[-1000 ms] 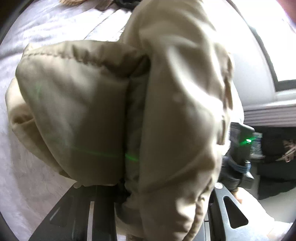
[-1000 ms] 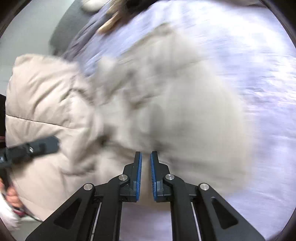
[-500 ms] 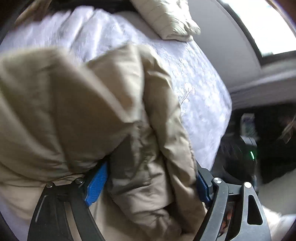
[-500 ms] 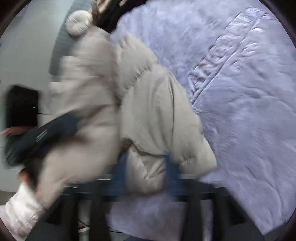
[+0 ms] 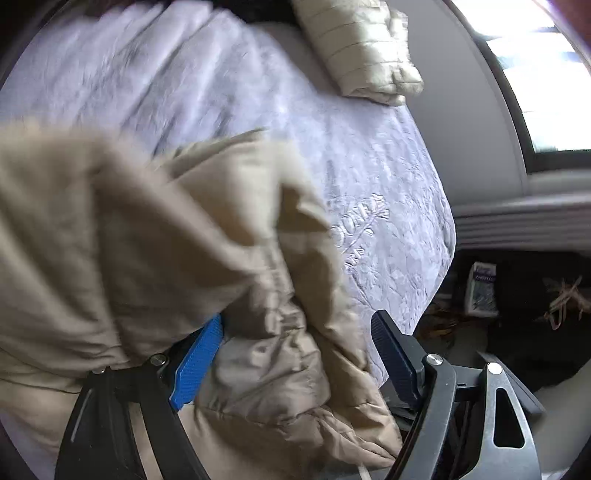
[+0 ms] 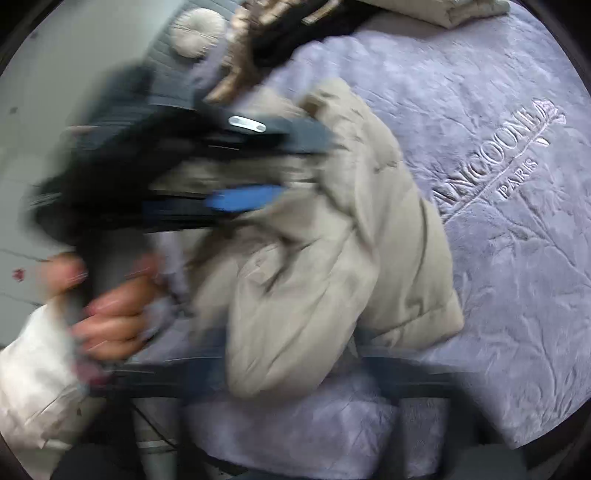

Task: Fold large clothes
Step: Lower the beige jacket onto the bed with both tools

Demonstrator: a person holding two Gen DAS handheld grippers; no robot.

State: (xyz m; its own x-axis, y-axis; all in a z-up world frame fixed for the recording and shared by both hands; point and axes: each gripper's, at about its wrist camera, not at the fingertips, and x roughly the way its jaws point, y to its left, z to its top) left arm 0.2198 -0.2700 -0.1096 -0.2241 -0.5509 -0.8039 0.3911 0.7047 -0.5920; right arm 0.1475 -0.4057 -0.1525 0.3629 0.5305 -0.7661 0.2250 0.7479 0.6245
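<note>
A beige puffer jacket (image 5: 155, 258) lies bunched on the lilac bedspread (image 5: 229, 85) near the bed's edge. My left gripper (image 5: 295, 350) is open wide, with a fold of the jacket loose between its blue pads (image 5: 199, 354). In the right wrist view the jacket (image 6: 332, 258) is a heap, and the left gripper (image 6: 288, 166) reaches over it from the left, held by a hand (image 6: 110, 306). My right gripper (image 6: 325, 373) is a dark blurred bar at the jacket's near edge; its jaws look spread apart.
A folded cream quilted garment (image 5: 362, 48) lies at the bed's far corner. Dark clothes (image 6: 295, 33) and a round cushion (image 6: 197, 31) sit at the bed's head. Floor clutter (image 5: 517, 291) and a window (image 5: 535, 81) are to the right.
Both grippers have opened and let the jacket drop onto the bed. The left gripper has opened wider and both have pulled back; the right view swung.
</note>
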